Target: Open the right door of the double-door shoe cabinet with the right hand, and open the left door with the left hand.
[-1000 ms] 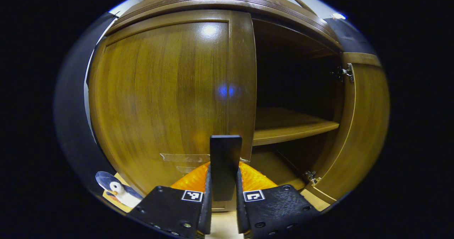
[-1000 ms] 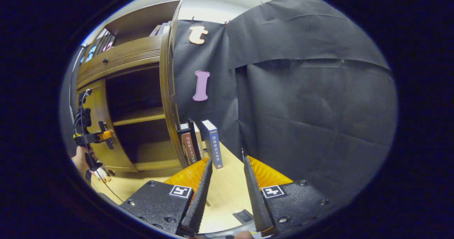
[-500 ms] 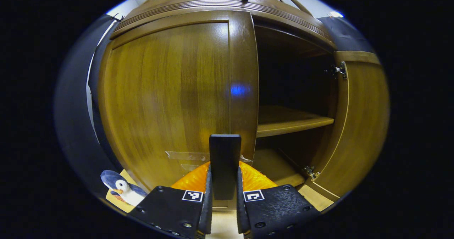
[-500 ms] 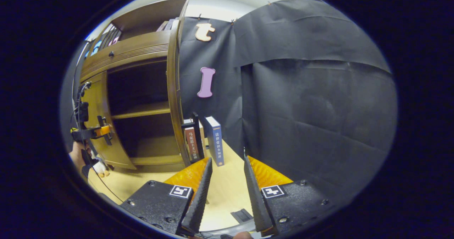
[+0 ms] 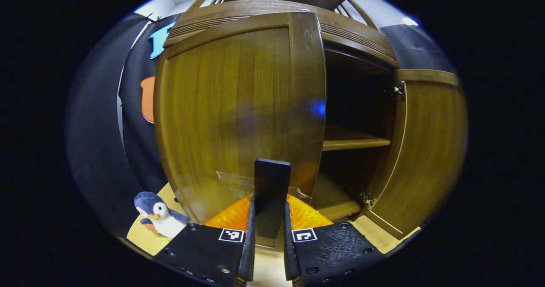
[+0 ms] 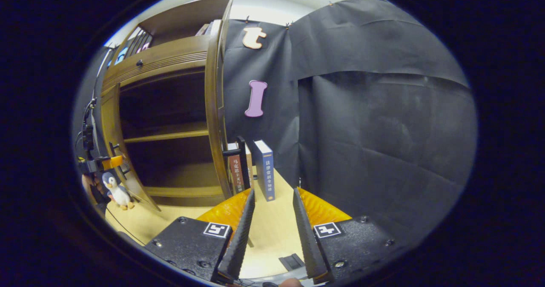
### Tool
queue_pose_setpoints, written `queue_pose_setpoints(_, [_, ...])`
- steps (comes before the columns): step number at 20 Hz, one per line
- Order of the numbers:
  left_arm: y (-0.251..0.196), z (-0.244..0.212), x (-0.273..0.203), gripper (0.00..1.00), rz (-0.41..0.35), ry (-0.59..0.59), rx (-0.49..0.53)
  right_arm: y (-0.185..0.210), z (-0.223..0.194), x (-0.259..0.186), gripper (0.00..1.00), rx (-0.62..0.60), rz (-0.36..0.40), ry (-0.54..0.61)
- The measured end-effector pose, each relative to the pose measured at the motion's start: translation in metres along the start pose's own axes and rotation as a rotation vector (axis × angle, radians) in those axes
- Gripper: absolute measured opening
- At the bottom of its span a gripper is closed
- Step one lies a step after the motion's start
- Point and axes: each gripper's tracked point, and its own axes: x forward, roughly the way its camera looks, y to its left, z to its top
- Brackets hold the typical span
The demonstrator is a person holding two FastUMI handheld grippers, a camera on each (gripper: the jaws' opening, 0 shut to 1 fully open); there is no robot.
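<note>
Now we are gripping the black handle (image 5: 271,195) of the left door (image 5: 238,116) with our left gripper (image 5: 269,253), both fingers pressing on it; the door is standing partly open. Our right gripper (image 6: 272,236) is hanging released, fingers apart, near the books (image 6: 251,170), while the right door (image 5: 425,150) is standing wide open.

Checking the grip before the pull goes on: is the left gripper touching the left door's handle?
Touching. In the left gripper view the left gripper has both fingers pressed against the flat handle of the left door.
</note>
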Motion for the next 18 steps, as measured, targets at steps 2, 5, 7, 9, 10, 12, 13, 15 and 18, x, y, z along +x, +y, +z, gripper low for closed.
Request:
queue_pose_setpoints(2, [0.004, -0.002, -0.009, 0.35, 0.011, 0.001, -0.011, 0.002, 0.0, 0.003, 0.58, -0.005, 0.006, 0.005])
queue_pose_setpoints(5, [0.011, -0.006, -0.021, 0.27, 0.03, 0.004, -0.015, 0.008, 0.0, 0.005, 0.59, -0.012, 0.02, 0.007])
queue_pose_setpoints(7, [0.016, -0.008, -0.03, 0.27, 0.04, 0.011, -0.003, 0.012, 0.001, 0.006, 0.59, -0.02, 0.032, 0.009])
queue_pose_setpoints(9, [0.022, -0.01, -0.039, 0.27, 0.052, 0.015, 0.01, 0.017, 0.001, 0.008, 0.6, -0.027, 0.046, 0.007])
queue_pose_setpoints(10, [0.026, -0.01, -0.043, 0.27, 0.058, 0.015, 0.012, 0.019, 0.002, 0.008, 0.6, -0.031, 0.053, 0.005])
queue_pose_setpoints(12, [0.032, -0.012, -0.051, 0.27, 0.073, 0.017, 0.006, 0.024, 0.001, 0.008, 0.59, -0.046, 0.065, 0.003])
queue_pose_setpoints(13, [0.035, -0.012, -0.056, 0.27, 0.081, 0.019, 0.002, 0.027, 0.0, 0.008, 0.58, -0.056, 0.071, 0.002])
queue_pose_setpoints(15, [0.043, -0.015, -0.066, 0.27, 0.096, 0.022, 0.001, 0.028, -0.002, 0.011, 0.58, -0.073, 0.065, 0.002])
queue_pose_setpoints(18, [0.058, -0.017, -0.079, 0.27, 0.131, 0.027, -0.005, 0.03, -0.002, 0.011, 0.6, -0.084, 0.057, -0.003])
